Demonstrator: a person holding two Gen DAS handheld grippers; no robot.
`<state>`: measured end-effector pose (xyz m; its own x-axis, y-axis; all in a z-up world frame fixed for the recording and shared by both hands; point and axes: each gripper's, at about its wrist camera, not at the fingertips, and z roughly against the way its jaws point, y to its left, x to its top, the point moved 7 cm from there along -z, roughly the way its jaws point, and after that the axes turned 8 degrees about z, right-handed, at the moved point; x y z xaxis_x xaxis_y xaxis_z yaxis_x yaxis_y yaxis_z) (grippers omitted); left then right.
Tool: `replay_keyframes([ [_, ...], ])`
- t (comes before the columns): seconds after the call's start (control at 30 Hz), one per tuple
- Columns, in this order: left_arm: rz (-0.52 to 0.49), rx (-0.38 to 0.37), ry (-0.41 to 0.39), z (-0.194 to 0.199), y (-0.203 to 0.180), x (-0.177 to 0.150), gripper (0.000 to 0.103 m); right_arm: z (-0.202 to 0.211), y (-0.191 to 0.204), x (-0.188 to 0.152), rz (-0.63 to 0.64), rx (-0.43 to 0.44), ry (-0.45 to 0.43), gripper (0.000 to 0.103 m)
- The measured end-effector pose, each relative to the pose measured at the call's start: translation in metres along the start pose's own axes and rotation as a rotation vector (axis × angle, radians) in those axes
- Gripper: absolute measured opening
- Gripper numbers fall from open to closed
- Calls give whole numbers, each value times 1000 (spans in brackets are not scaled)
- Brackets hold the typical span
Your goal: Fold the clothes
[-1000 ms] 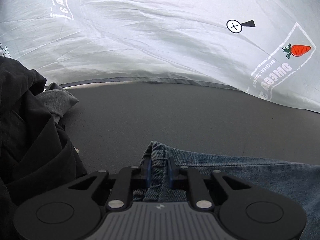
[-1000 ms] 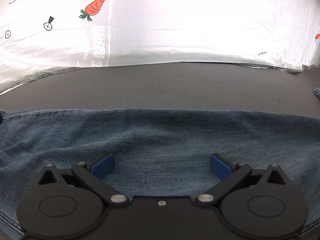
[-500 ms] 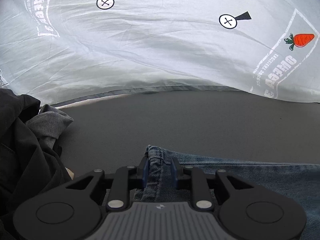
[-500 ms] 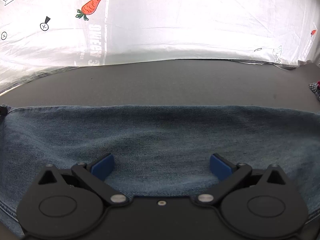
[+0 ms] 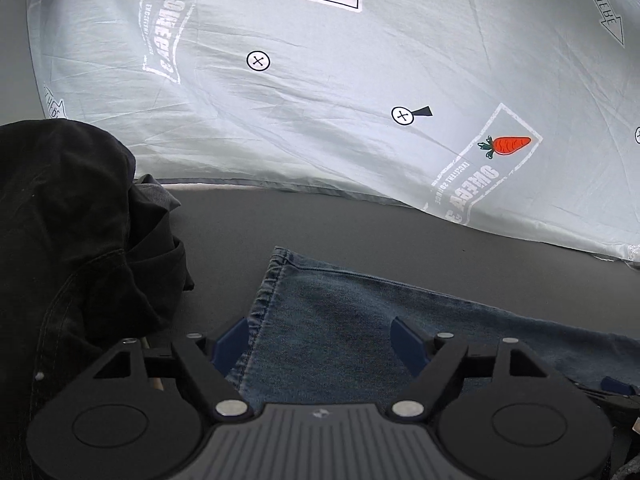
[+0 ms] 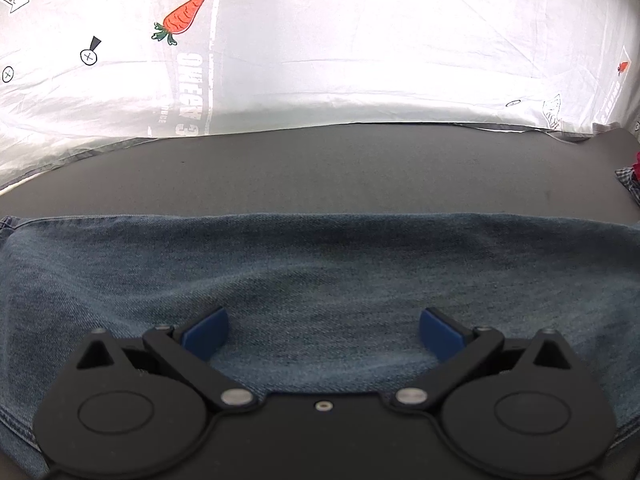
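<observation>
The jeans (image 5: 360, 312) lie flat on the dark grey worktop (image 5: 360, 224), a long band of blue denim stretching across the near edge, hemmed end (image 5: 268, 284) toward the black heap. Left claw (image 5: 320, 340) is spread wide just over that hem, blue pads apart and gripping nothing; right claw (image 6: 322, 330) is spread just as wide over the middle of the denim, also empty. This reads as a pause between folds: the cloth is laid out and neither claw has a hold. The next move, I'd judge, calls for pinching an edge, probably the hem, and carrying it over the length of the jeans. Left of the jeans sits a rumpled pile of black clothes (image 5: 72, 248), near but apart. Beyond the jeans hangs a pale sheet (image 5: 320, 120) printed with carrots, arrows and crossed circles. Far right of the jeans, a scrap of checked cloth (image 6: 630, 182) peeks in.
</observation>
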<state>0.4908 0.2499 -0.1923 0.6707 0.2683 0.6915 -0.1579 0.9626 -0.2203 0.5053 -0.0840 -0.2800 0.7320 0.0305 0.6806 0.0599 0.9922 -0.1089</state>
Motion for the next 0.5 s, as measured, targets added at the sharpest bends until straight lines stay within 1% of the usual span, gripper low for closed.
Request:
replay_keyframes([
  [0.1, 4, -5, 50, 30, -7, -25, 85, -4, -3, 8, -7, 19, 121, 103],
  [0.13, -3, -4, 64, 39, -11, -33, 85, -3, -5, 10, -4, 29, 149, 103],
  [0.17, -10, -3, 72, 47, -15, -40, 85, -1, -7, 11, -4, 39, 170, 98],
  [0.2, -13, -3, 76, 56, -20, -46, 85, 7, -11, 12, -22, 51, 163, 91],
  [0.23, -12, -4, 76, 63, -23, -50, 85, 17, -15, 13, -40, 65, 150, 90],
  [0.3, 17, -19, 76, 78, -32, -58, 85, 48, -27, 14, -81, 113, 70, 93],
  [0.33, 32, -28, 75, 84, -38, -61, 85, 71, -36, 12, -94, 129, 15, 95],
  [0.37, 41, -34, 73, 88, -43, -64, 86, 89, -45, 6, -92, 137, -13, 98],
  [0.4, 44, -36, 68, 93, -49, -69, 86, 107, -54, 1, -91, 145, -41, 99],
  [0.43, 45, -36, 63, 98, -56, -73, 86, 124, -63, -6, -91, 154, -64, 99],
  [0.5, 45, -42, 62, 107, -71, -85, 86, 150, -86, -26, -98, 173, -64, 101],
])
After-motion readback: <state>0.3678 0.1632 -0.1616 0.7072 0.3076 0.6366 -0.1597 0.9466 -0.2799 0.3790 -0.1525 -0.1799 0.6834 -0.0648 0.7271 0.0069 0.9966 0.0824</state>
